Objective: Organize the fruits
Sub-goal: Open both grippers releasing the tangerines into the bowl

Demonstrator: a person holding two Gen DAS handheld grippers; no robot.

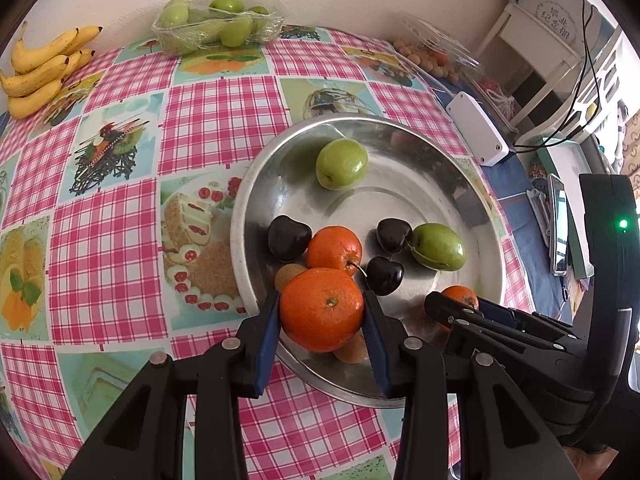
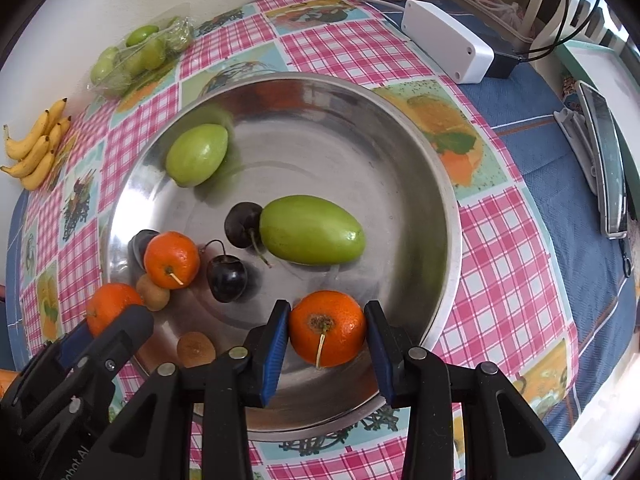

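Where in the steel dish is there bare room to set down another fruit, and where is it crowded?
Free: the dish floor between its far-right rim and the long green fruit, and the middle behind that fruit. Crowded: the near-left part, around the loose tangerine, dark cherries and the two grippers' held tangerines.

Left gripper (image 1: 322, 312), right gripper (image 2: 327, 330): black plastic linkages, silver rivets, blue pads; green LED on right housing.

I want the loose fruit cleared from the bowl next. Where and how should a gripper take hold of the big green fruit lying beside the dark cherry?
Probably from above, across the narrow middle of the green fruit. It lies on its side in the steel bowl, long axis level. The dark cherry touches one end, so avoid closing end to end.
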